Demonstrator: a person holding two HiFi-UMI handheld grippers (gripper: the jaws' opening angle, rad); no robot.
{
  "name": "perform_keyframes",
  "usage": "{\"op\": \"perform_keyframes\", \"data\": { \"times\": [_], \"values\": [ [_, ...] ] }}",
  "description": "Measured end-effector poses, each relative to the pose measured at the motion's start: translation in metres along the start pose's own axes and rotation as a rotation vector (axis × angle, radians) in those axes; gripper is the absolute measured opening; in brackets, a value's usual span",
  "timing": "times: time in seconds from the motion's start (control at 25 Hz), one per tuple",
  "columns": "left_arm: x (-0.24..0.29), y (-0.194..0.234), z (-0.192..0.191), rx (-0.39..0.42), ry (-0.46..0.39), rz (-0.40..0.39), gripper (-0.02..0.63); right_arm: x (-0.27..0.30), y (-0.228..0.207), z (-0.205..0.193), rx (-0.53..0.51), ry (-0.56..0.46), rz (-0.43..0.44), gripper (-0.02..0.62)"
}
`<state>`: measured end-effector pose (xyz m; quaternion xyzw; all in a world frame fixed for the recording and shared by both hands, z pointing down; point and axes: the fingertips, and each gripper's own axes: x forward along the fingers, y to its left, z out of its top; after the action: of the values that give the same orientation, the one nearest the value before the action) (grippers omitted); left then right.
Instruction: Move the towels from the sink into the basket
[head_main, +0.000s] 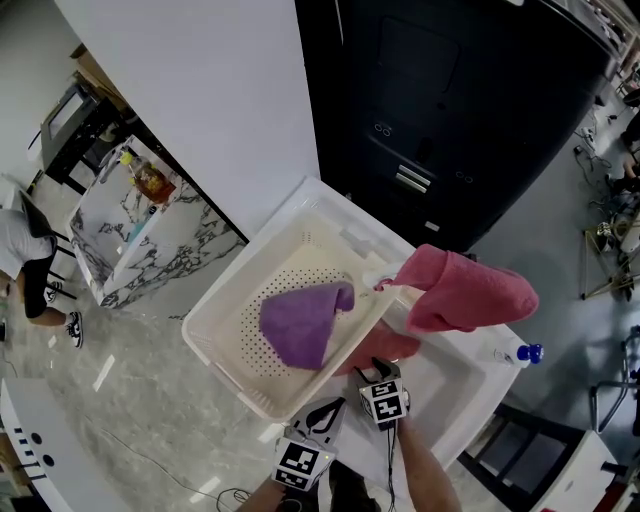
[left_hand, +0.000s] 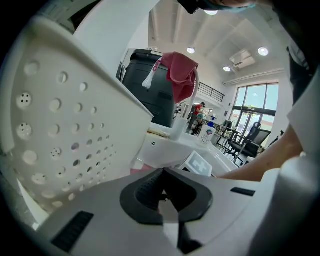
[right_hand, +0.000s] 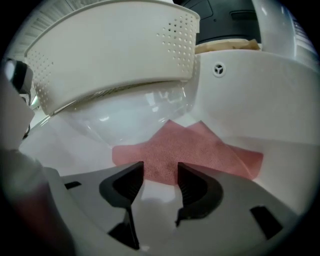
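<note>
Sink (head_main: 462, 388), white, set in the table: landmark for all entries. Basket (head_main: 222, 338), white and perforated, rests tilted across the sink's left rim, probably so the towels have only a short way to go. Purple towel (head_main: 300, 320): already inside the basket. Red towel (head_main: 468, 290): draped over the tap (left_hand: 195, 88) above the sink, not yet moved. Pink towel (right_hand: 190, 150): flat on the sink floor, partly under the basket's edge. Right gripper (right_hand: 159, 171): tipped down into the sink, jaws apart, the pink towel just ahead of them and unpinched, apparently lined up to take it. Left gripper (left_hand: 162, 194): jaws together with nothing visible between them, beside the basket's outer wall at the sink's near rim.
</note>
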<state>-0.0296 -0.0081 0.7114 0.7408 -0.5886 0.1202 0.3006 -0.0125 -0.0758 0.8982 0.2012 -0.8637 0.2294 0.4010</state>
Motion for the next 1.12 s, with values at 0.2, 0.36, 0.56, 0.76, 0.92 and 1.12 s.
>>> {"op": "perform_keyframes", "data": {
  "times": [0.2,0.36,0.56,0.76,0.92,1.12],
  "values": [
    [-0.001,-0.001,0.000,-0.001,-0.001,-0.004,0.008,0.008,-0.001,-0.008,-0.002,0.031,-0.015,0.215],
    [-0.001,0.000,0.001,0.000,-0.004,-0.005,0.008,0.007,-0.001,-0.005,-0.021,0.036,-0.033,0.215],
    [-0.001,-0.002,0.002,0.004,-0.008,-0.006,0.008,0.005,-0.005,-0.005,-0.043,0.032,-0.056,0.125],
    [0.000,-0.002,0.001,0.009,-0.009,-0.009,0.008,0.003,-0.007,-0.005,-0.025,0.041,-0.081,0.043],
    [-0.001,-0.001,0.001,0.000,-0.012,-0.009,0.008,-0.007,-0.007,0.003,0.028,0.004,-0.081,0.041],
    [-0.004,-0.004,0.007,0.013,-0.019,-0.016,0.008,-0.027,-0.014,0.017,0.044,-0.054,-0.098,0.040]
  ]
}}
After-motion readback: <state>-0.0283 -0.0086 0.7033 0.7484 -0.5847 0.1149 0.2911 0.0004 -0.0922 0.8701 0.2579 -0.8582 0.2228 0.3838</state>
